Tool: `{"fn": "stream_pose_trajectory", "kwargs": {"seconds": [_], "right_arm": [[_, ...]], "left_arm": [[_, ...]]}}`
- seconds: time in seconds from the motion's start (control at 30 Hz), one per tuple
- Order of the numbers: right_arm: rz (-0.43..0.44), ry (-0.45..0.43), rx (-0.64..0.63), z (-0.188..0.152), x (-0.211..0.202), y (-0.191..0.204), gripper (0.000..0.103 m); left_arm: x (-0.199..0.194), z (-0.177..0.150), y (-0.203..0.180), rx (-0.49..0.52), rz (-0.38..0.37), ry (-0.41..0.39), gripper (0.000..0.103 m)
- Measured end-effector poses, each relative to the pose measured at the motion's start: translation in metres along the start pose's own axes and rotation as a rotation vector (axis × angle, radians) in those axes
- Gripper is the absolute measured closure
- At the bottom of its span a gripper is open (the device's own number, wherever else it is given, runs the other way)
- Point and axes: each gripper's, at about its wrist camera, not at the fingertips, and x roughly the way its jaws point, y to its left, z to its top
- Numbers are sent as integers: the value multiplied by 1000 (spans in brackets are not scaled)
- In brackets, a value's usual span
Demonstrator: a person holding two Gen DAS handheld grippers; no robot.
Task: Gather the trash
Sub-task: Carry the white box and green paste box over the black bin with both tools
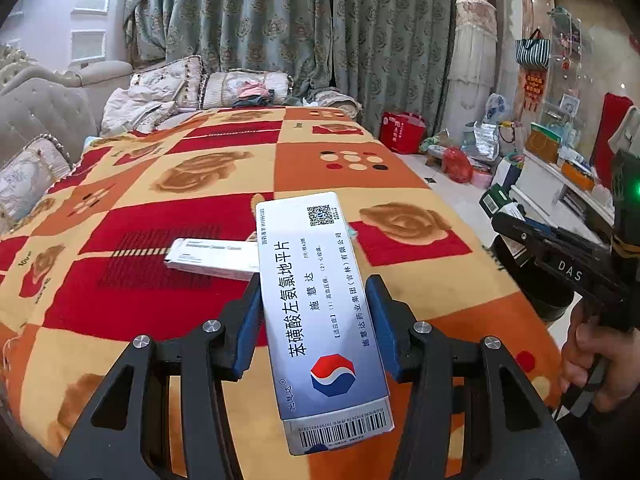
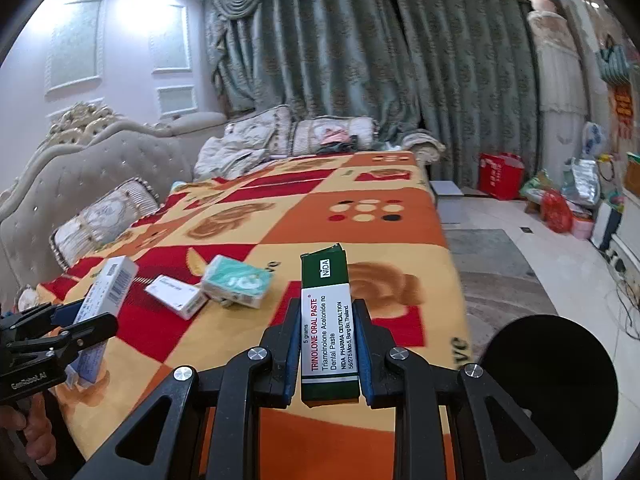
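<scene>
My left gripper (image 1: 316,292) is shut on a white and blue medicine box (image 1: 320,312) with Chinese print, held above the bed; it also shows at the left of the right wrist view (image 2: 102,300). My right gripper (image 2: 326,320) is shut on a green and white oral paste box (image 2: 326,328), and shows at the right edge of the left wrist view (image 1: 560,256). A small white box (image 2: 176,294) and a teal tissue pack (image 2: 238,280) lie on the blanket; the white box also shows in the left wrist view (image 1: 212,258).
The bed carries an orange, red and yellow patterned blanket (image 2: 360,216) with pillows (image 2: 104,216) at its head. A round black bin (image 2: 552,380) stands by the bed's right side. Bags and clutter (image 2: 556,204) sit on the floor by the curtains.
</scene>
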Motion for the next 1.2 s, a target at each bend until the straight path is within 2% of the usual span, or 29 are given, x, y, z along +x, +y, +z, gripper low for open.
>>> {"fn": "stream_pose_trajectory", "kwargs": {"seconds": [0.23, 0.37, 0.47, 0.63, 1.03, 1.2], "right_arm": [[-44, -30, 32, 2, -21, -24, 80], [-72, -32, 50, 0, -30, -40, 80], [-92, -38, 82, 0, -37, -57, 80], [-137, -49, 133, -2, -48, -84, 80], [-239, -4, 301, -6, -52, -159, 80], [-284, 22, 325, -2, -46, -182, 80]], "left_arm": [[3, 10, -28, 29, 6, 1, 55], [7, 17, -46, 38, -28, 8, 55], [12, 20, -62, 62, -77, 15, 55], [27, 23, -92, 106, -208, 38, 55], [63, 40, -190, 221, -346, 68, 55], [85, 49, -228, 249, -389, 97, 55]]}}
